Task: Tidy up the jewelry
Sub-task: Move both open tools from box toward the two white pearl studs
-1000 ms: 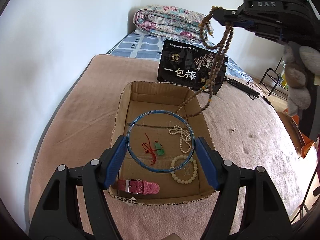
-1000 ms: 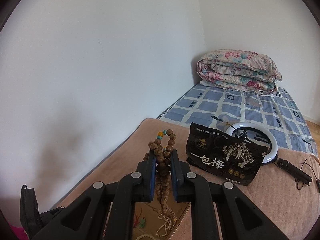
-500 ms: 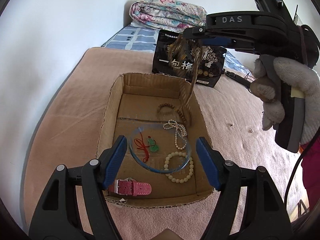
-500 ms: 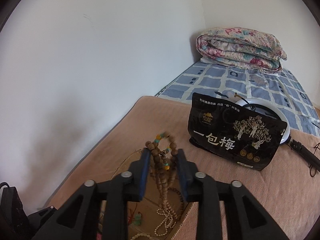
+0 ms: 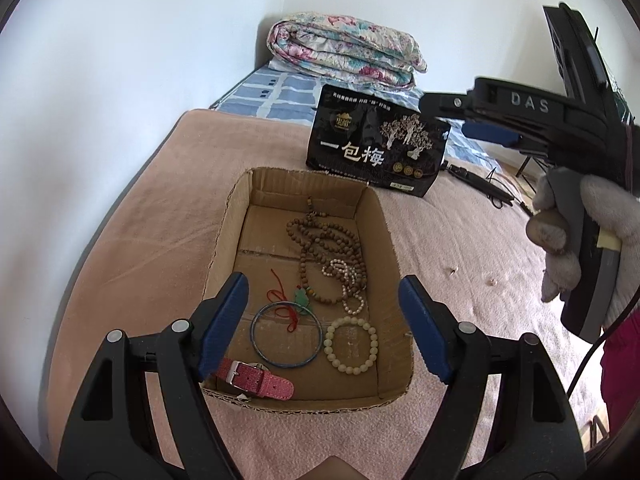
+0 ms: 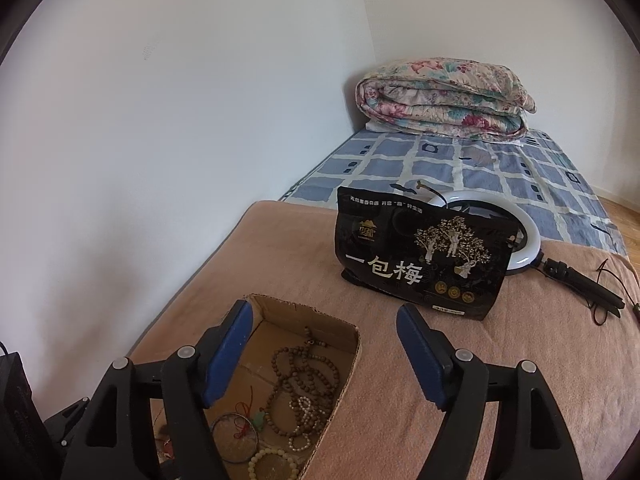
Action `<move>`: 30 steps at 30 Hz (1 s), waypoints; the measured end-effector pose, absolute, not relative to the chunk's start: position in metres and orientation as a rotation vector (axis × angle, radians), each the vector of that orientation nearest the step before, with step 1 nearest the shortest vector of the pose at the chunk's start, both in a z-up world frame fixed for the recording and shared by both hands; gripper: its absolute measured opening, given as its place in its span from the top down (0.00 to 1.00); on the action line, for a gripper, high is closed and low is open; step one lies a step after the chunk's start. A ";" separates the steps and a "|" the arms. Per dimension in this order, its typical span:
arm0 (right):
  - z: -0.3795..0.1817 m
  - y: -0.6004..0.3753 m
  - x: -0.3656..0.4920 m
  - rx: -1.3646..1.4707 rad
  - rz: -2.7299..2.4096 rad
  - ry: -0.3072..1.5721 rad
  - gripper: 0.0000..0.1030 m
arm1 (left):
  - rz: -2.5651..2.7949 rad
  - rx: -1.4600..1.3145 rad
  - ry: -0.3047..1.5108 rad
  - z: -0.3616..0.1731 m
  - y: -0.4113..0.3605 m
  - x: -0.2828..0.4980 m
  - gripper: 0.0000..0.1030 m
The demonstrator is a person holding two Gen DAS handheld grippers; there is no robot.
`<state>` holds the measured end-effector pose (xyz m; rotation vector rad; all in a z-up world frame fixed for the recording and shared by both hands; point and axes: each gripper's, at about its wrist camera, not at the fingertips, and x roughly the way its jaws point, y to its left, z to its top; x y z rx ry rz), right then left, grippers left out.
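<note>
An open cardboard box (image 5: 378, 216) on the pink blanket holds the jewelry. In it lie a long brown wooden bead necklace (image 5: 320, 240), a pearl strand (image 5: 348, 280), a green pendant on red cord (image 5: 301, 300), a blue bangle (image 5: 286, 336), a cream bead bracelet (image 5: 351, 344) and a pink watch strap (image 5: 256, 378). My left gripper (image 5: 322, 324) hovers over the box's near end, jaws opening, nothing between them. My right gripper (image 6: 324, 354), held by a gloved hand (image 5: 580, 232), hangs above the box's far right corner, jaws opening and empty. The brown beads (image 6: 304, 380) lie below it.
A black snack bag (image 5: 376, 148) stands just behind the box. A white ring light (image 6: 524, 236) on a black handle lies behind the bag. A folded floral quilt (image 6: 440, 100) rests on the checked sheet by the wall. A white wall runs along the left.
The blue bangle left my left gripper and now lies flat in the box. My right gripper opened, let go of the brown bead necklace, which dropped into the box, and sank a little.
</note>
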<state>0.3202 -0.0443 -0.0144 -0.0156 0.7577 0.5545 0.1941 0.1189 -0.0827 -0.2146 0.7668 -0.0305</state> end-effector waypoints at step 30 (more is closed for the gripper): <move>0.028 -0.175 0.240 0.017 0.380 0.662 0.12 | -0.111 -0.119 0.608 -0.030 0.046 0.163 0.23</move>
